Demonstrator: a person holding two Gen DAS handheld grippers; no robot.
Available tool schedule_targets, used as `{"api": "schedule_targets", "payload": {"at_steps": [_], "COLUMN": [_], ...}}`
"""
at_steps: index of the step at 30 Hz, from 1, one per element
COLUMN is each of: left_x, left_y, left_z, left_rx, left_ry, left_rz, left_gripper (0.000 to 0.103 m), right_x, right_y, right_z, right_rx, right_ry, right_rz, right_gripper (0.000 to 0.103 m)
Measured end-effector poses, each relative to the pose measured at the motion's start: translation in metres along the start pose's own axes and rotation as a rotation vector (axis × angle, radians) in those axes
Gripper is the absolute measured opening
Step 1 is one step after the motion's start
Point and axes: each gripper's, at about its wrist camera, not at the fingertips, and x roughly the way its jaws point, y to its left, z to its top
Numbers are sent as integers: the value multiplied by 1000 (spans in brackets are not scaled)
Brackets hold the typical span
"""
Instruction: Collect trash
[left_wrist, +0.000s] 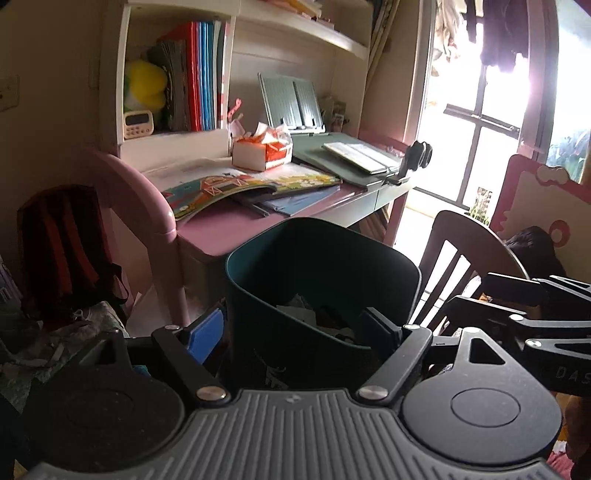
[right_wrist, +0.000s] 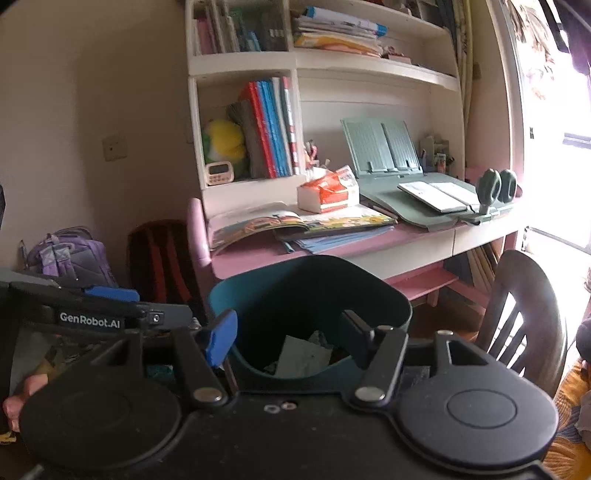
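Note:
A dark teal trash bin (left_wrist: 317, 280) stands in front of the pink desk, with crumpled paper scraps (left_wrist: 306, 314) inside. It also shows in the right wrist view (right_wrist: 310, 295), with paper trash (right_wrist: 303, 356) at its bottom. My left gripper (left_wrist: 295, 332) is open, its fingers on either side of the bin's near rim, with nothing between the pads. My right gripper (right_wrist: 288, 332) is open and empty, just above the bin's near rim. The right gripper's arm (left_wrist: 535, 314) shows at the right of the left wrist view, and the left gripper (right_wrist: 92, 314) at the left of the right wrist view.
The pink desk (right_wrist: 369, 251) holds open picture books (right_wrist: 295, 221), a tissue pack (right_wrist: 328, 192), a green book stand (right_wrist: 380, 147) and a shelf unit. A dark wooden chair (right_wrist: 517, 314) stands right of the bin. Backpacks (right_wrist: 74, 254) lie at the left. A bright window is at the right.

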Motion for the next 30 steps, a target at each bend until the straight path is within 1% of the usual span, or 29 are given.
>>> {"api": "schedule_targets", "payload": {"at_steps": [5,9,12,18,23,30], "left_x": [-27,-42,-51,-58,-63,-70], "left_y": [2,7,11,16,19,16], "left_z": [-9,-14,-17,-13,-7,-4], "left_rx": [9,-9,-26,-35,-37,-5], "left_ry": [-28,-53,-64,-52,-62,-84], "left_rz": [-2,-15,-26,-13,1,31], "left_gripper": [84,102,102,102,102,102], "right_x": [-16,-28,-34,-40,-38,-44], "right_y": [20,32,39,48,47,47], "right_z": [-2,-2,1,7,14,18], "right_rx": [-29,-39,-56,-73,-51,-22], "right_ry": [-19,-30,-30,-24,11,10], "right_rz": [1,-1,-15,-20,-50,-51], "right_gripper": [69,71,72,72,73,73]}}
